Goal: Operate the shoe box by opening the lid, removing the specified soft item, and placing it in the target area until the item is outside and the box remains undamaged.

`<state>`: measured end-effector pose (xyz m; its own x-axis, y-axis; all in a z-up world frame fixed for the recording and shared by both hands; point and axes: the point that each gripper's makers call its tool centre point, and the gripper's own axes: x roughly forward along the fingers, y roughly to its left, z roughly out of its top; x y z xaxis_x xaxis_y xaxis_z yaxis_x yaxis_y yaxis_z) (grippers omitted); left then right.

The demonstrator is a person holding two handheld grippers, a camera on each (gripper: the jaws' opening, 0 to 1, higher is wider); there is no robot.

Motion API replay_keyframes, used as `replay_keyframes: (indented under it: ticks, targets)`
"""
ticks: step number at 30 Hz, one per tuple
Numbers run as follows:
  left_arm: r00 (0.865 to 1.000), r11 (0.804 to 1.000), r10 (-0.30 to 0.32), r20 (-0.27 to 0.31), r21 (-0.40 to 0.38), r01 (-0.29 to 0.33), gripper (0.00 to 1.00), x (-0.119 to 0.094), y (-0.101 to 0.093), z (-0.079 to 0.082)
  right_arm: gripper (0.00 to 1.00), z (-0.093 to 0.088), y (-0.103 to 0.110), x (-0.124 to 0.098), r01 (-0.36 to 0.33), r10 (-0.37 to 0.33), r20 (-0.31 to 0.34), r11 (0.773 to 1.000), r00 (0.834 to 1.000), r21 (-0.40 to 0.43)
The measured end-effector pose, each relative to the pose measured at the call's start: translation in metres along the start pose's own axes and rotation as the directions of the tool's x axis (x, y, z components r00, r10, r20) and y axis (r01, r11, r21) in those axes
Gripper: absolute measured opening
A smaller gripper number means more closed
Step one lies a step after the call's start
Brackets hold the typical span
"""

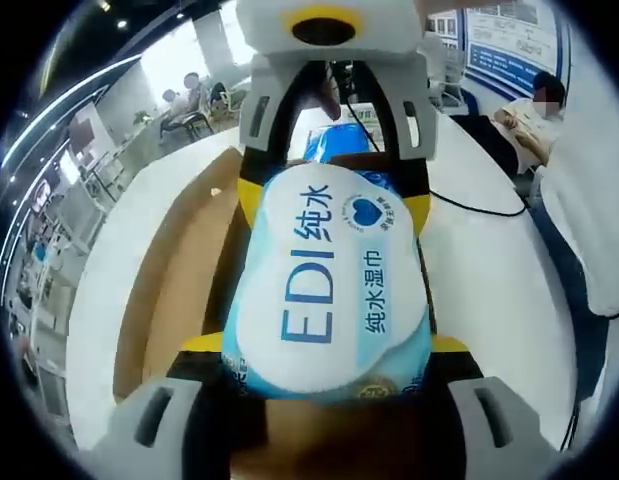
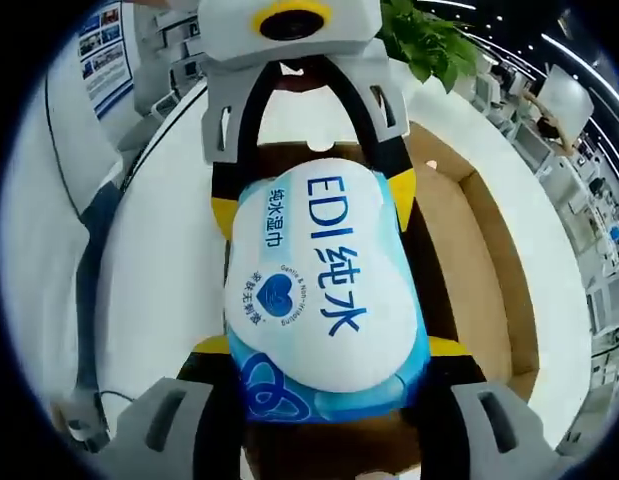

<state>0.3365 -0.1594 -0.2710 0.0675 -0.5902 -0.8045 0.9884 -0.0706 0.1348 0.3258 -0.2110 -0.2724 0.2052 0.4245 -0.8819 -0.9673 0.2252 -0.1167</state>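
A soft pack of wet wipes, white and blue with "EDI" printed on it, hangs above the open brown shoe box. My left gripper is shut on one end of the pack, its yellow-tipped jaws pressing both sides. My right gripper is shut on the opposite end. Each gripper faces the other across the pack: the right gripper comes in from the top of the left gripper view, and the left gripper from the top of the right gripper view. A second blue pack lies in the box behind.
The box sits on a white round table. A black cable runs across the table. A person sits at the far side. A green plant stands beyond the box. Office desks lie further off.
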Motion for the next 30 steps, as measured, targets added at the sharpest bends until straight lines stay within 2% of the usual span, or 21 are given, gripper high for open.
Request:
replay_keyframes:
  ticks: [14, 22, 30]
  targets:
    - [0.999, 0.995, 0.031, 0.029, 0.093, -0.034, 0.73, -0.042, -0.027, 0.034, 0.68, 0.017, 0.030, -0.050, 0.096, -0.096, -0.009, 0.995, 0.995, 0.011]
    - [0.999, 0.992, 0.017, 0.042, 0.127, -0.022, 0.73, -0.053, -0.050, 0.046, 0.68, 0.018, 0.055, -0.068, 0.125, -0.124, -0.030, 0.992, 0.992, 0.034]
    - [0.999, 0.990, 0.008, 0.046, 0.143, -0.014, 0.73, -0.059, -0.081, 0.063, 0.68, 0.011, 0.084, -0.087, 0.138, -0.136, -0.044, 0.989, 0.990, 0.046]
